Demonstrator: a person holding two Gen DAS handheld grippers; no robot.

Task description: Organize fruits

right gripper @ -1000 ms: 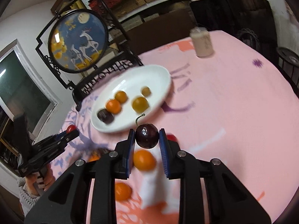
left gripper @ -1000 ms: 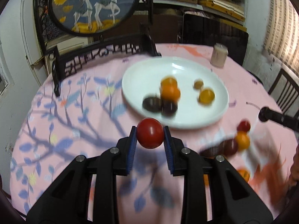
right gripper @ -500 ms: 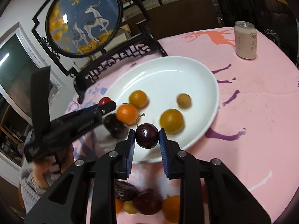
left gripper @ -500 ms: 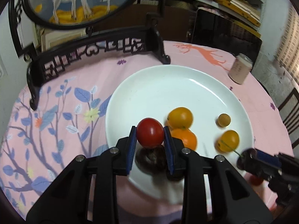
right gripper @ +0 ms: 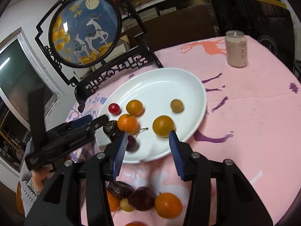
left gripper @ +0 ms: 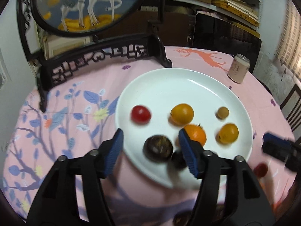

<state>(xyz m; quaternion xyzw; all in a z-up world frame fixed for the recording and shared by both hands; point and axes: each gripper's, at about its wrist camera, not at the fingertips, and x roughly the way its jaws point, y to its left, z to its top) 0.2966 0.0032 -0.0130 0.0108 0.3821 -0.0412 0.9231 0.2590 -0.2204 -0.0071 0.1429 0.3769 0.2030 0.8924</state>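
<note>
A white plate [left gripper: 169,82] [right gripper: 161,81] sits on the pink tablecloth and holds several fruits. The red tomato [left gripper: 140,114] [right gripper: 114,108] lies on its left side. A dark cherry [right gripper: 131,143] with a stem lies at the near rim. Orange and yellow fruits [left gripper: 182,113] [right gripper: 163,126] and a dark plum [left gripper: 158,148] lie between. My left gripper [left gripper: 150,143] is open and empty over the plate's near edge. My right gripper [right gripper: 147,141] is open and empty just above the cherry.
Several loose fruits [right gripper: 167,204] lie on the cloth below my right gripper. A small red fruit [left gripper: 260,170] lies right of the plate. A pink can [right gripper: 236,49] stands at the back right. A black framed deer screen [left gripper: 90,5] stands behind the plate.
Both grippers opened. The red tomato left my left gripper and now lies on the plate. The cherry left my right gripper and lies at the plate's near rim.
</note>
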